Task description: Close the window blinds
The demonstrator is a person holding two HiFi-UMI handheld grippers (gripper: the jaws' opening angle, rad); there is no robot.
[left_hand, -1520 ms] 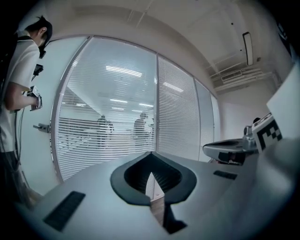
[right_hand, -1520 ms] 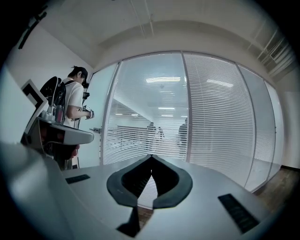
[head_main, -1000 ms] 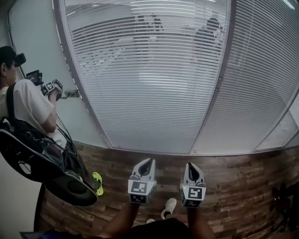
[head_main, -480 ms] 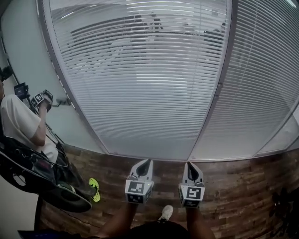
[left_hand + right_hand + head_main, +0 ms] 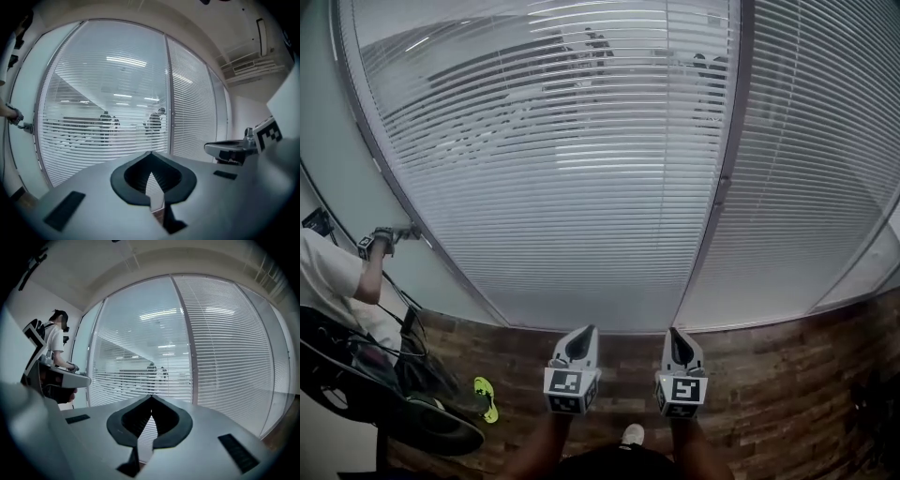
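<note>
The window blinds (image 5: 572, 178) fill the head view as white horizontal slats in a big glazed panel. Their slats stand partly apart, and figures show through them. A second panel of blinds (image 5: 825, 159) to the right looks denser. A grey post (image 5: 727, 159) with a small fitting (image 5: 719, 184) divides the two. My left gripper (image 5: 581, 332) and right gripper (image 5: 675, 334) are side by side low in that view, pointing at the window and short of it. Each is shut with nothing between its fingers, as the left gripper view (image 5: 151, 153) and right gripper view (image 5: 151, 397) also show.
A person in a white shirt (image 5: 333, 272) stands at the left by the wall, holding a gripper (image 5: 377, 244) at a handle there. A black bag or chair (image 5: 375, 394) and a yellow-green shoe (image 5: 485, 397) lie on the wooden floor (image 5: 787, 375).
Both grippers have moved forward toward the blinds, still shut and side by side. The window looms larger, and the person at the left has slid toward the picture's edge.
</note>
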